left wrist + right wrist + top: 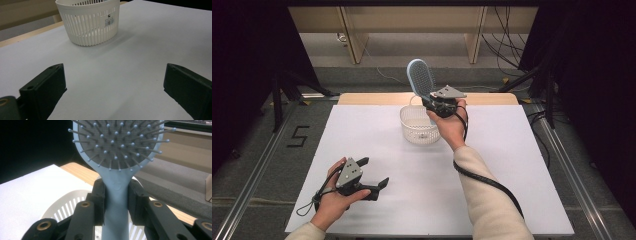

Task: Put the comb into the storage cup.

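While the right hand-held gripper (430, 102) is clamping one blue hairbrush (420, 79) above one white basket (418, 125), the left hand-held gripper (374, 173) is resting on the surface (512, 165); its jaws are standing apart.

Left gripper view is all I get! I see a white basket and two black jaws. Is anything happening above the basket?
Observer: Yes. The right gripper holds a blue hairbrush above the white basket, bristle head up.
Operator: Is it really squeezing it?
Observer: In the right gripper view both pads press the brush handle, just below the head.
Operator: And where's my gripper?
Observer: The left gripper is open, near the front left of the white table, well short of the basket.
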The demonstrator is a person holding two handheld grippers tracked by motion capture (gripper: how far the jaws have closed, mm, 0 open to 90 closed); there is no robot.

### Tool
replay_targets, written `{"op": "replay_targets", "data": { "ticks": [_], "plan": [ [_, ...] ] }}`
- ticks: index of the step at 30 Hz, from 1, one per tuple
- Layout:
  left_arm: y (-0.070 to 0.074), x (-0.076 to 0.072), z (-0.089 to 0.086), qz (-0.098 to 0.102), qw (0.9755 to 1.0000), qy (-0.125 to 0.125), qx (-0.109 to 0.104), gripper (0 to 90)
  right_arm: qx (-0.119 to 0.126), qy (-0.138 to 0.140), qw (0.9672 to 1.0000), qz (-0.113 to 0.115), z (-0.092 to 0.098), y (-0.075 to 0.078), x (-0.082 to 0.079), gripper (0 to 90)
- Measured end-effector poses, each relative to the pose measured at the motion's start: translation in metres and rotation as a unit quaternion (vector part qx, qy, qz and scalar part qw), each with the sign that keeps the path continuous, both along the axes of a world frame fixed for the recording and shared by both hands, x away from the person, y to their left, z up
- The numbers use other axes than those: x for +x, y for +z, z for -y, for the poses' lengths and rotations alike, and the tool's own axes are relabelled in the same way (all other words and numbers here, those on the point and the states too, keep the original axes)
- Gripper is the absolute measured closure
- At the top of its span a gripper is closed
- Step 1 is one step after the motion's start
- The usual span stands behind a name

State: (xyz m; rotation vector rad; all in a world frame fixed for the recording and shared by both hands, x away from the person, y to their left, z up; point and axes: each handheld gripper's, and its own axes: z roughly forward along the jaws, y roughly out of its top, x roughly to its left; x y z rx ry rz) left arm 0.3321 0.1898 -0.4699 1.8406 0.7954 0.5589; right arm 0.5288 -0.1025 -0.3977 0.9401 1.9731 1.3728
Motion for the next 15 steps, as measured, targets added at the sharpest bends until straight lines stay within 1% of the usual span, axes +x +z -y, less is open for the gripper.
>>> {"op": "replay_targets", "data": {
  "ticks": [15],
  "plan": [
    [0.0001, 0.0, 0.0001, 0.0, 1.0, 0.0, 0.0, 3.5, -0.005, -0.002, 1.0, 0.0, 0.0002, -0.0032, 0.0007, 70.2]
  ]
}}
